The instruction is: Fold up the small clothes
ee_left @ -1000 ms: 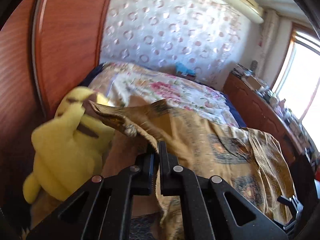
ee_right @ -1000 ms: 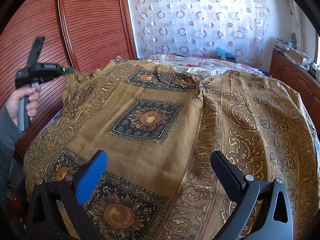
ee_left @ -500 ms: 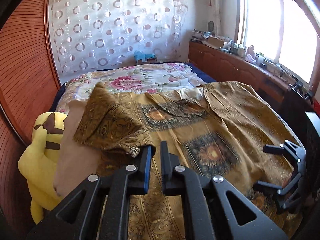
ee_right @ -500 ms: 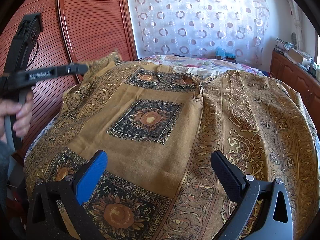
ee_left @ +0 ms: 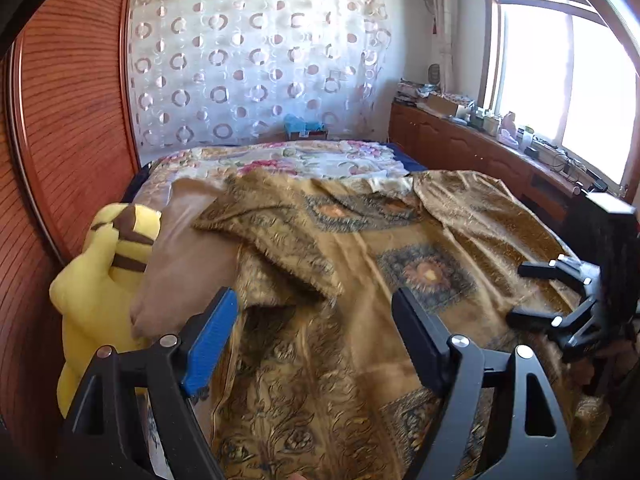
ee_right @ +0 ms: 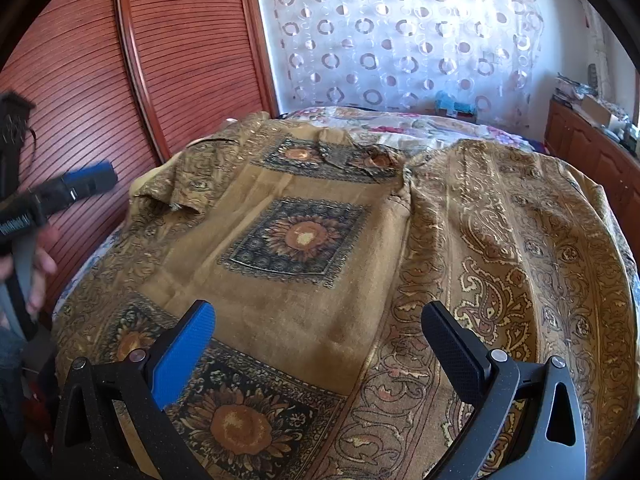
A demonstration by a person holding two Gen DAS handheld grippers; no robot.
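Note:
A brown and gold patterned shirt (ee_left: 400,248) (ee_right: 296,240) lies spread over the bed, collar at the far end. Its left sleeve (ee_left: 272,236) (ee_right: 172,192) lies folded inward onto the body. My left gripper (ee_left: 314,300) hovers just short of that sleeve. Its jaws are opening and nothing is between them. From the right wrist view the left gripper (ee_right: 86,178) shows at the left edge, held by a hand (ee_right: 40,264). My right gripper (ee_right: 318,312) (ee_left: 520,292) stands open above the shirt's near hem, holding nothing.
A yellow plush toy (ee_left: 100,280) and a brown pillow (ee_left: 188,256) lie at the bed's left side against the red wooden wardrobe (ee_left: 60,120). Floral bedding (ee_left: 288,160) covers the far end. A cluttered wooden cabinet (ee_left: 480,152) runs under the window on the right.
My left gripper carried the sleeve rightward over the shirt, then opened and let it drop onto the body. The right gripper has stayed still.

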